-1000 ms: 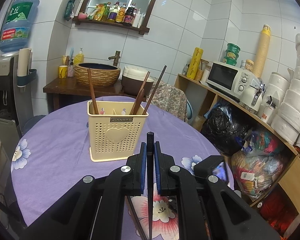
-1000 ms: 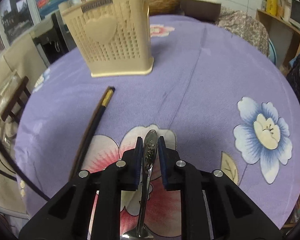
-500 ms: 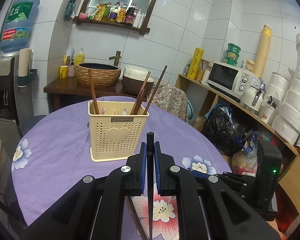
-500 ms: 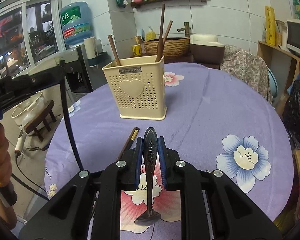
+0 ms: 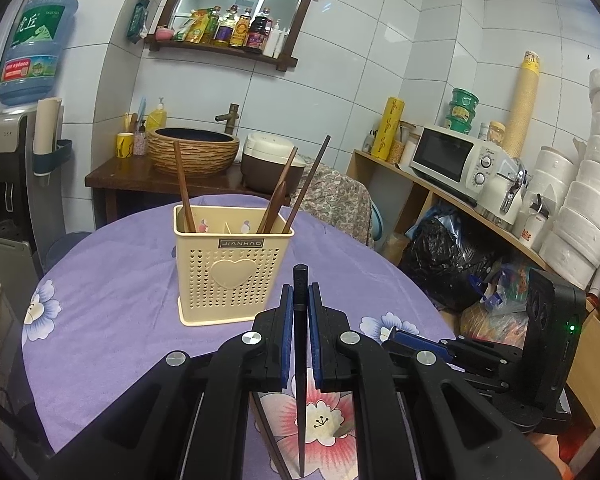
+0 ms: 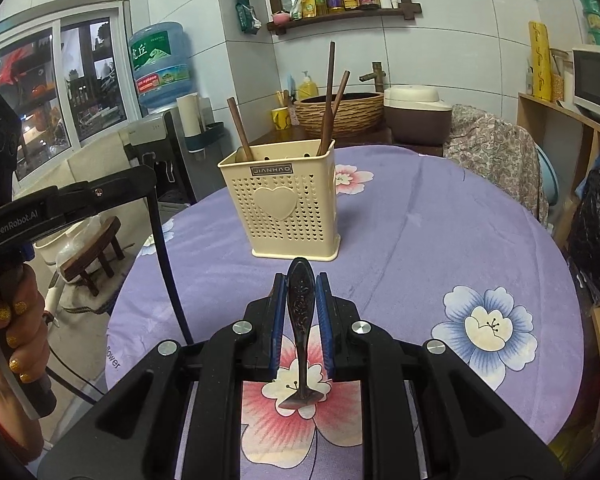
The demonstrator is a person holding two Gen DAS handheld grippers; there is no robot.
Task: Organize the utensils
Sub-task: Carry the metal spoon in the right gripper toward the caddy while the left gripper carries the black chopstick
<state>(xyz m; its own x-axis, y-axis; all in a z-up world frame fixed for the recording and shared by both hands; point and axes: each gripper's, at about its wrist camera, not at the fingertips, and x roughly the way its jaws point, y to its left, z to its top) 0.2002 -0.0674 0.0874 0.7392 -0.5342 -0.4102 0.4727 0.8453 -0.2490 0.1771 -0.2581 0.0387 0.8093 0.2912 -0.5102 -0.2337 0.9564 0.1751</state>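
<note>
Cream holder [image 5: 232, 268] stands upright on purple floral cloth [image 5: 112, 280], three brown chopsticks [image 5: 278, 196] sticking out. Left gripper [image 5: 301, 300] jaws clamped on black chopstick [image 5: 300, 360], tip up, short of holder. Right gripper [image 6: 301, 292] jaws clamped on dark spoon [image 6: 300, 320] handle, bowl hanging down, just before holder.

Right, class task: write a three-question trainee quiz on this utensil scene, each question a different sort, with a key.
1. True or false: the left gripper is shut on a chopstick.
2. What does the right gripper hold? A) fork B) spoon C) knife
3. Fill in: the holder stands on a ____ floral tablecloth.

Key: 1 true. 2 B, the spoon. 3 purple.
</note>
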